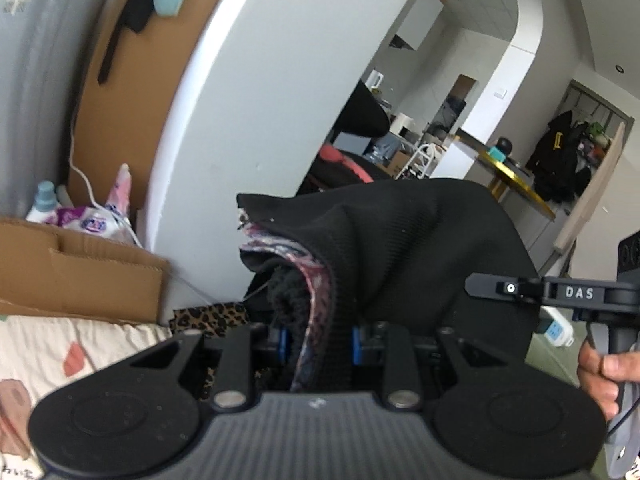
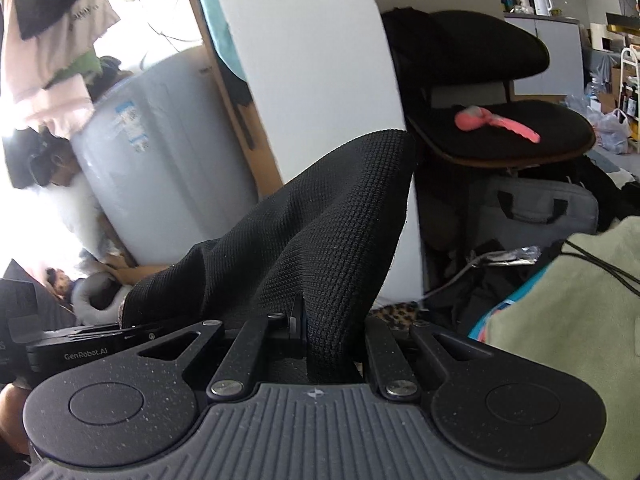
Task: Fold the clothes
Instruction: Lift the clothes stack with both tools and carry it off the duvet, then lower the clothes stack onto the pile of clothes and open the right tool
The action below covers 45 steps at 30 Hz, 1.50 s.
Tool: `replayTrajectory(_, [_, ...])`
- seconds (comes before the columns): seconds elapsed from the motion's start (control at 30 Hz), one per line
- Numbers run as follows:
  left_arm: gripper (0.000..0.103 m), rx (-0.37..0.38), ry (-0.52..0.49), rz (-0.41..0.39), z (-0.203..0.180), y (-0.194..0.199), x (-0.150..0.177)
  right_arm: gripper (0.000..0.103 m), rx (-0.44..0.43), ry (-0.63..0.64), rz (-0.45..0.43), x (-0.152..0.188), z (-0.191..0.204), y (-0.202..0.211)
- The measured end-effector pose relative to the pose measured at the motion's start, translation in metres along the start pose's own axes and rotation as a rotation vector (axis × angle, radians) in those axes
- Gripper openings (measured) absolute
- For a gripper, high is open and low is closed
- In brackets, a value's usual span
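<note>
A black waffle-knit garment [image 1: 404, 248] with a pink patterned lining [image 1: 316, 292] is stretched between both grippers. My left gripper [image 1: 318, 342] is shut on a thick bunched edge of it, the blue pads [image 1: 282, 345] pressing either side of the fold. In the right wrist view the same black garment [image 2: 320, 224] rises in a peak from my right gripper [image 2: 320, 328], which is shut on a thin edge. The right gripper [image 1: 568, 294] also shows at the right edge of the left wrist view, held by a hand [image 1: 600, 376]. The fingertips are hidden by cloth.
A white curved pillar [image 1: 248, 120] stands behind the garment. A cardboard box [image 1: 80, 276] and a printed sheet [image 1: 60, 356] lie at the left. A black chair [image 2: 500, 136] with a pink item, a grey bag [image 2: 536, 208] and a green cloth [image 2: 568, 320] sit at the right.
</note>
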<state>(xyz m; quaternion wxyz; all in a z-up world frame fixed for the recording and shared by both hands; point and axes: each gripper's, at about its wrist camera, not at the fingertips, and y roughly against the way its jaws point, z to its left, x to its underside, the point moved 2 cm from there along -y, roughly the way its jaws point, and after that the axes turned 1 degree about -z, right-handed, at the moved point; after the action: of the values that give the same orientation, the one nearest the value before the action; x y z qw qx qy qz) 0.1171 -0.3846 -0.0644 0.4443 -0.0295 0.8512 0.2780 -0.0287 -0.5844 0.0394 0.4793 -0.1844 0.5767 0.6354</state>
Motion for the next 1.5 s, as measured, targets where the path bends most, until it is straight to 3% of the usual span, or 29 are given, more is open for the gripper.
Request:
replayTrajectory(0.37, [0.029,0.035,0.047,0.055,0.045,-0.086,0.063,0.007,0.071,0.013,0.051,0.048,-0.061,-0.086])
replayTrajectory(0.87, [0.029,0.051,0.143,0.082,0.111,-0.165,0.147,0.008,0.132,0.068,0.118,0.122,-0.11,-0.188])
replayTrajectory(1.17, [0.029,0.049,0.148,0.075,0.157,-0.212,0.16,0.008,0.14,0.109,0.11,0.149,-0.132,-0.256])
replayTrajectory(1.5, [0.029,0.029,0.136,0.097,0.178,-0.25,0.15,0.009,0.147,0.138,0.112,0.143,-0.15,-0.304])
